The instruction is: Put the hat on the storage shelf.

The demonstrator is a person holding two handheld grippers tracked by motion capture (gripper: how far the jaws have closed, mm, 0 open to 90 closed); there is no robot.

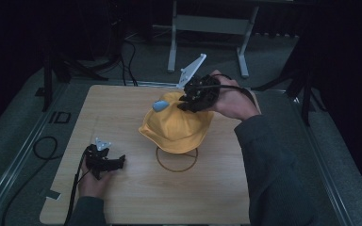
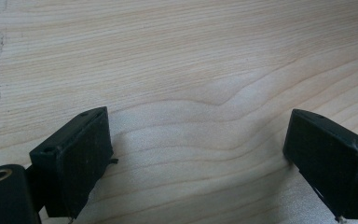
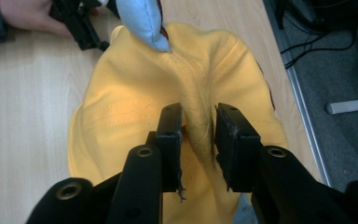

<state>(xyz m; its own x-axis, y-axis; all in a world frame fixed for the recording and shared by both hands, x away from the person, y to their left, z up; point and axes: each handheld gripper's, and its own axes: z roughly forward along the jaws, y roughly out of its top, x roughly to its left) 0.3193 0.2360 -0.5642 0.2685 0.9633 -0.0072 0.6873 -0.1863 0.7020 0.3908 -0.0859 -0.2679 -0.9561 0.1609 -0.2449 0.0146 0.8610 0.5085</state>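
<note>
Resting over the middle of the wooden desk point(image 1: 136, 197), a yellow hat point(image 1: 176, 127) sits crown up, its brim spread out and its near edge covering part of a ring point(image 1: 176, 162) drawn on the desk top. A pale blue tag or pompom point(image 1: 160, 105) sticks out from the crown on the side toward the far left corner.

The right gripper point(image 1: 193, 100) comes in from the far right edge, held by the person's right hand point(image 1: 233, 101), and points down onto the crown. In the right gripper view its jaws stand narrow, one on each side of a raised fold of yellow fabric point(image 3: 198, 128); small gaps show between the pads and the fold, so the cloth is between them but not pinched.

The left gripper point(image 1: 111, 162) lies low near the near left corner, in the person's left hand point(image 1: 94, 181), well apart from the hat. Its jaws stand wide in the left gripper view, with bare wood grain between them and nothing held.

A grey metal frame point(image 1: 207, 28) stands on the floor beyond the far edge.
</note>
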